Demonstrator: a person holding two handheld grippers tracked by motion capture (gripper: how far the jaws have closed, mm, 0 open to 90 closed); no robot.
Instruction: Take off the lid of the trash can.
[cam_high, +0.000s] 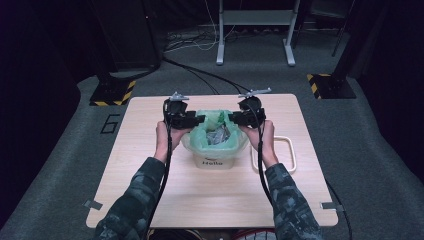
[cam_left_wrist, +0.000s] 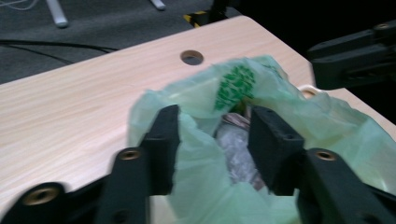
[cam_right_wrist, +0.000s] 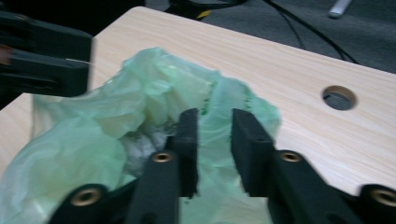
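A small white bin (cam_high: 214, 161) stands near the middle of the table (cam_high: 150, 175), lined with a pale green bag (cam_high: 212, 131) whose rim puffs up above the bin's edge. Crumpled grey rubbish (cam_high: 218, 136) lies inside the bag. The person leans in from the near side, a camouflage sleeve (cam_high: 135, 200) on each forearm, holding a gripper at each side of the bag's mouth. The left gripper (cam_high: 197, 120) sits at the bag's left rim, pointing inward; in the left gripper view (cam_left_wrist: 212, 140) its jaws stand apart with a fold of green film rising between them, the film lying against the left jaw but not pinched, so it is released rather than clenched. The right gripper (cam_high: 234, 118) sits at the right rim, facing the left one across the opening; in the right gripper view (cam_right_wrist: 215, 140) its jaws have a narrower gap, and a strip of the bag with dark green print runs up between them. The jaws do not meet on it, and I cannot tell whether they press the film. A white looped frame (cam_high: 290, 152) lies flat on the table just right of the bin, beside the right hand (cam_high: 265, 140). A round hole (cam_left_wrist: 192, 57) shows in the tabletop beyond the bag.
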